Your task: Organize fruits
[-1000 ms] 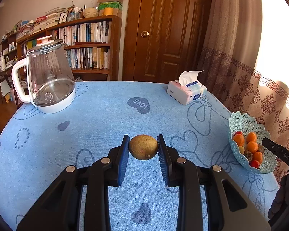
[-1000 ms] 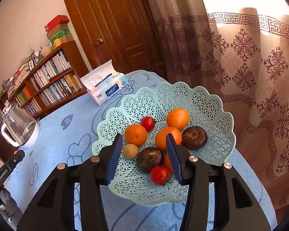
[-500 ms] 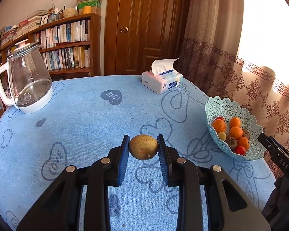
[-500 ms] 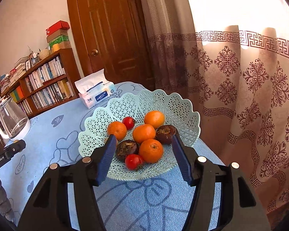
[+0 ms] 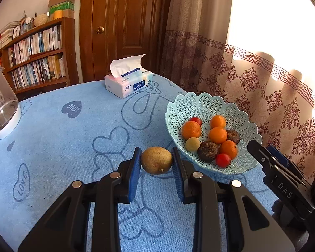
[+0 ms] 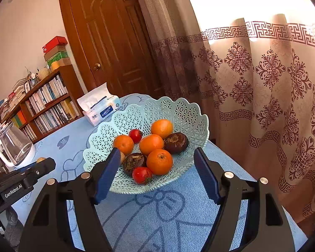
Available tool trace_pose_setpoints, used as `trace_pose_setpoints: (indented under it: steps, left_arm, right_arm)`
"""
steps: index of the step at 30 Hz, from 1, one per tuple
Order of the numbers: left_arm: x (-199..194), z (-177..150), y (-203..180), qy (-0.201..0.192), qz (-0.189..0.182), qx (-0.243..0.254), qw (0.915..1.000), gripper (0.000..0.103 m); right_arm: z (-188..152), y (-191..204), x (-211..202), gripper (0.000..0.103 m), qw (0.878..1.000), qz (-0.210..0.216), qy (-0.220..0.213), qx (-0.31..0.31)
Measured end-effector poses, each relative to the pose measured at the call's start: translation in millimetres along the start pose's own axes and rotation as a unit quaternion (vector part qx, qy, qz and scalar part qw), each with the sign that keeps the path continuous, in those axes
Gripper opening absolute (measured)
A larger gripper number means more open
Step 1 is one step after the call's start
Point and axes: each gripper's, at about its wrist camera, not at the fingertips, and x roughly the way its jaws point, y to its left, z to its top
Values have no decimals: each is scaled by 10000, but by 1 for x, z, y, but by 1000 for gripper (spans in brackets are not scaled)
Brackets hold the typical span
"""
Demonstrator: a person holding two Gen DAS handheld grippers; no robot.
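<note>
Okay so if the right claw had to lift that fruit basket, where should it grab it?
Probably the scalloped near rim of the basket, approached low from the front. That lip flares outward, thin enough to pinch, and the right claw already stands open, facing it.

We take the basket (image 5: 212,105) as our landmark; it stands on the worktop (image 5: 73,147) near the edge by the curtain (image 5: 252,79). In it we find oranges (image 6: 159,161), tomatoes (image 6: 142,175) and other fruits, touching one another. To its left, just beside its rim, a kiwi (image 5: 156,160) sits between the fingers of the left hand-held gripper (image 5: 156,163). Behind the basket lies the tissue box (image 5: 129,84). Far left of it stands the kettle (image 5: 2,109). The right hand-held gripper (image 6: 156,174) flanks its near rim.
</note>
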Motion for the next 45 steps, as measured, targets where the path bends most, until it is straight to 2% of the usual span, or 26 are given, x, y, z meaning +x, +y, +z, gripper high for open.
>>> trace_pose_setpoints:
  steps: [3, 10, 18, 20, 21, 22, 28, 33, 36, 39, 42, 45]
  left_arm:
    - [8, 5, -14, 24, -94, 97, 9999, 29]
    - [27, 14, -38, 102, -296, 219, 9993, 29]
    - [45, 10, -52, 237, -406, 262, 9986, 30]
    - [48, 9, -50, 314, -421, 210, 9984, 37]
    - [49, 9, -47, 328, -407, 157, 9985, 53]
    - [48, 9, -44, 301, -396, 84, 9987, 59]
    - [41, 9, -22, 247, -341, -220, 9989, 59]
    - [37, 7, -5, 222, -73, -404, 9989, 64]
    - [32, 5, -1, 135, 235, -357, 9990, 77]
    - [28, 3, -1, 49, 477, -237, 9986, 80]
    - [24, 1, -3, -66, 654, -96, 9978, 89]
    - [20, 0, -6, -136, 797, 66, 9967, 92]
  right_arm:
    - [0, -2, -2, 75, 10000, -39, -56, 57]
    - [5, -31, -4, 77, 9966, -278, -130, 759]
    - [5, -29, -9, 79, 9965, -315, -293, 716]
    - [6, -31, -10, 82, 9959, -348, -329, 765]
    - [5, -31, -10, 82, 9960, -350, -310, 764]
    - [5, -31, -9, 82, 9962, -350, -281, 748]
    - [6, -34, -10, 85, 9953, -382, -334, 826]
    - [5, -34, -9, 87, 9952, -391, -308, 838]
    - [5, -34, -10, 92, 9952, -385, -333, 839]
    - [6, -35, -10, 94, 9949, -388, -334, 865]
    - [6, -34, -8, 96, 9954, -385, -297, 831]
    - [5, -32, -8, 99, 9957, -361, -286, 798]
